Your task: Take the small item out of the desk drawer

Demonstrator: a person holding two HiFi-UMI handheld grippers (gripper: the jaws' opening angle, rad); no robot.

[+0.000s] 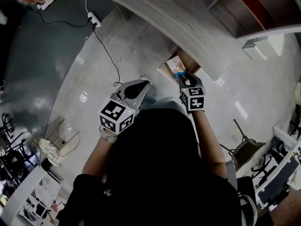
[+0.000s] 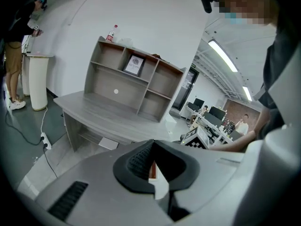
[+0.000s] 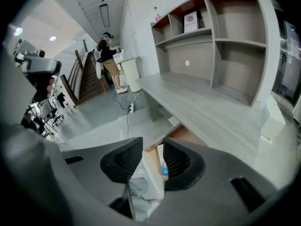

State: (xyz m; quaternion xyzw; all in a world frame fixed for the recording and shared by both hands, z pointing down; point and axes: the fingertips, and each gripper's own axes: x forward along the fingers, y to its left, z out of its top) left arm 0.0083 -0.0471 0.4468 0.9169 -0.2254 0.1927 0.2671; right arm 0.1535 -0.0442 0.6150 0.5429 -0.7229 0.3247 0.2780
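Under the grey desk [image 1: 164, 13] the wooden drawer [image 1: 165, 72] stands pulled out. Inside lie a white booklet [image 1: 175, 62] and a small blue item [image 1: 178, 73]. My right gripper [image 1: 185, 79] hangs just above the drawer's near end, pointing down into it. Its jaws are open a little with nothing between them. In the right gripper view [image 3: 153, 145] the blue item [image 3: 164, 168] and the drawer [image 3: 181, 135] show through the gap. My left gripper [image 1: 145, 82] is to the left of the drawer, over the floor. Its tips meet in the left gripper view [image 2: 152, 144], and it holds nothing.
A shelf unit [image 2: 131, 79] stands on the desk [image 2: 103, 112]. A power strip [image 1: 94, 19] and its black cable lie on the pale floor left of the drawer. A chair [image 1: 247, 152] is at my right. Someone stands far off by a white column [image 3: 110, 60].
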